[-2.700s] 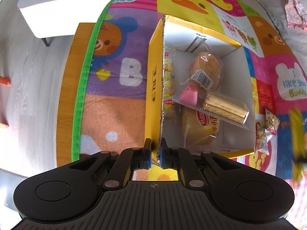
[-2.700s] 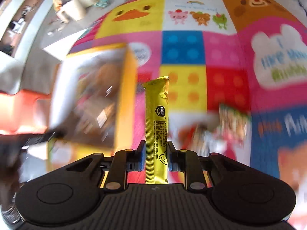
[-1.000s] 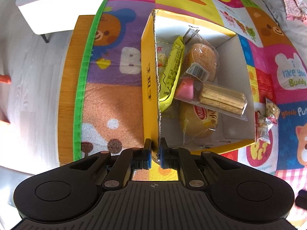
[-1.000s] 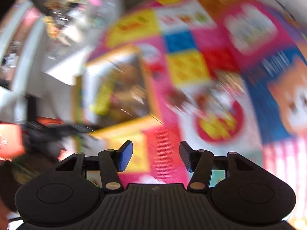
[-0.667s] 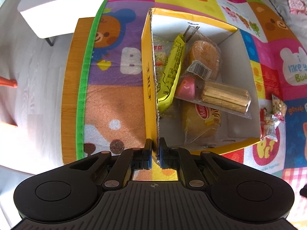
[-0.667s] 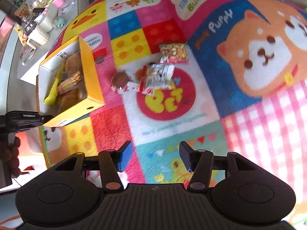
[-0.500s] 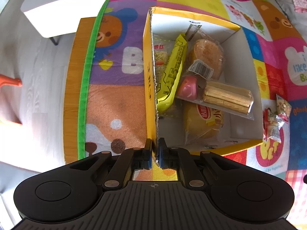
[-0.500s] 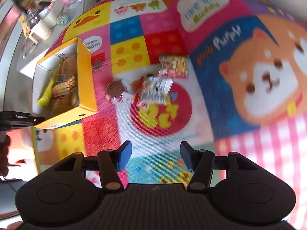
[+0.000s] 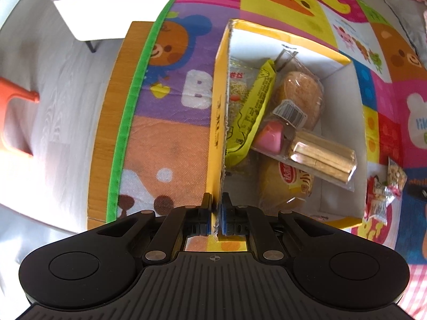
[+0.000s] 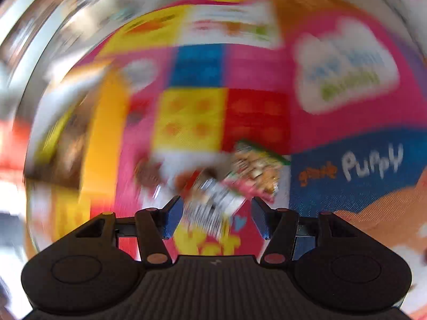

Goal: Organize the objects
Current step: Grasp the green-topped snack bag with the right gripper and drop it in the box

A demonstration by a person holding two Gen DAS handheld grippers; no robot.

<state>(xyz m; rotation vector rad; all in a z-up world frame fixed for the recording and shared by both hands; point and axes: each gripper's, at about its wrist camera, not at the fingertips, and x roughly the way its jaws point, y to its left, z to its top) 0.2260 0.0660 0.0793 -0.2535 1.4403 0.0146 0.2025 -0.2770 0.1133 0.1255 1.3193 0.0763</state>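
My left gripper (image 9: 215, 214) is shut on the near left wall of the yellow cardboard box (image 9: 216, 122). Inside the box lie a yellow snack stick (image 9: 253, 109), two wrapped buns (image 9: 299, 93), a pink sweet (image 9: 269, 137) and a pack of wafers (image 9: 323, 157). My right gripper (image 10: 216, 220) is open and empty, low over the mat. Small snack packets (image 10: 213, 202) lie blurred between and just beyond its fingers. The same packets (image 9: 381, 200) show right of the box in the left wrist view. The box (image 10: 104, 133) appears blurred at the left.
A colourful play mat (image 9: 173, 138) covers a wooden table (image 9: 105, 144). A white low table (image 9: 112, 2) stands beyond it on the grey floor. An orange chair (image 9: 16, 122) is at the left edge.
My right gripper let the yellow snack stick go into the box, opened, and swung down toward the loose packets on the mat. My left gripper kept its hold on the box wall.
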